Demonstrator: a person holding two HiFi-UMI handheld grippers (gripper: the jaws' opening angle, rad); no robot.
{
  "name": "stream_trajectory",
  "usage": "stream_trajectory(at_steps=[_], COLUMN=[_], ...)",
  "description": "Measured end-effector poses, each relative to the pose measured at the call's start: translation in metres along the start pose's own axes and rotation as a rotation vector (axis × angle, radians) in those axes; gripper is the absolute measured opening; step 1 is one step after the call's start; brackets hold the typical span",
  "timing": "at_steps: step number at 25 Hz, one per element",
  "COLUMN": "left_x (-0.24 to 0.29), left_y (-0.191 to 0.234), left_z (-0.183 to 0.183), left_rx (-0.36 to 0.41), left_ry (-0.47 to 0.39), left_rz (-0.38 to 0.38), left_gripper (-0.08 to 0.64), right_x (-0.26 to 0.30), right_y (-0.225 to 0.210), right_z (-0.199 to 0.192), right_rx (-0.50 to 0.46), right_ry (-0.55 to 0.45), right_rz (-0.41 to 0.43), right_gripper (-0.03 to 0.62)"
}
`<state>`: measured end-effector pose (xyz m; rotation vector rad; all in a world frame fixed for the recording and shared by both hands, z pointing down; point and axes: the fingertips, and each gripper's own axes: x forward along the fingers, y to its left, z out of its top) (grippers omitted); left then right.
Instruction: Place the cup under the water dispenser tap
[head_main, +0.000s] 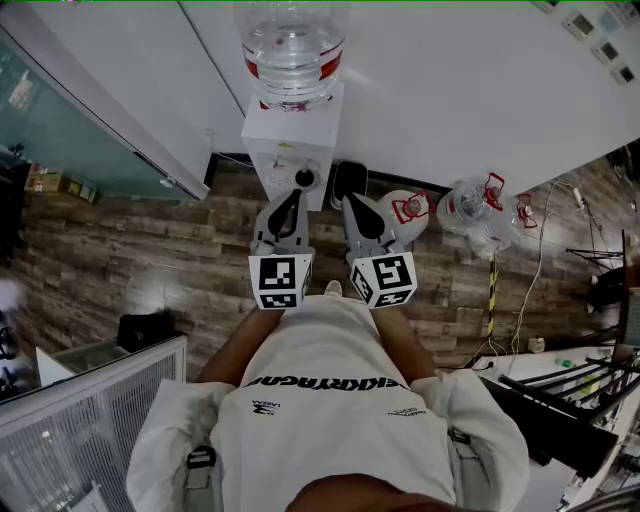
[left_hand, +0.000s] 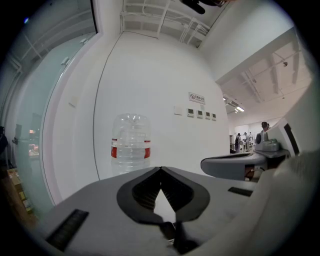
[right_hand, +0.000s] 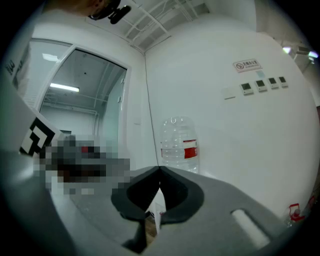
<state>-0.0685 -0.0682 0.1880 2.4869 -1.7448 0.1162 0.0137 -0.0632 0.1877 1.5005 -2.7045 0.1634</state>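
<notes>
A white water dispenser (head_main: 285, 140) stands against the wall, with a clear bottle (head_main: 292, 45) bearing a red label on top. The bottle (left_hand: 131, 142) also shows ahead in the left gripper view, and the bottle (right_hand: 179, 145) appears in the right gripper view. I see no cup in any view. A small dark round part (head_main: 305, 178) sits on the dispenser's front. My left gripper (head_main: 295, 195) and right gripper (head_main: 355, 202) are held side by side, pointing at the dispenser. The left gripper (left_hand: 160, 168) is shut and empty. The right gripper (right_hand: 159, 168) is shut and empty too.
Two empty jugs with red handles (head_main: 470, 205) lie on the wood floor right of the dispenser. A dark bin (head_main: 348, 183) stands beside it. A wire cage (head_main: 90, 420) is at the lower left, a black box (head_main: 145, 330) nearby. Cables and a striped post (head_main: 492, 290) are at the right.
</notes>
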Motion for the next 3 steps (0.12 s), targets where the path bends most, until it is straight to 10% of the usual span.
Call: stream_trajectory(at_steps=[3], left_x=[0.0003], left_y=[-0.0035], left_z=[0.0012], left_rx=[-0.008], left_ry=[-0.003], left_rz=[-0.008], left_gripper=[-0.002], right_x=[-0.0012], right_y=[-0.0013], right_z=[0.0017], right_rx=[-0.004], right_ry=[-0.009], right_rz=[-0.004], right_gripper=[0.000])
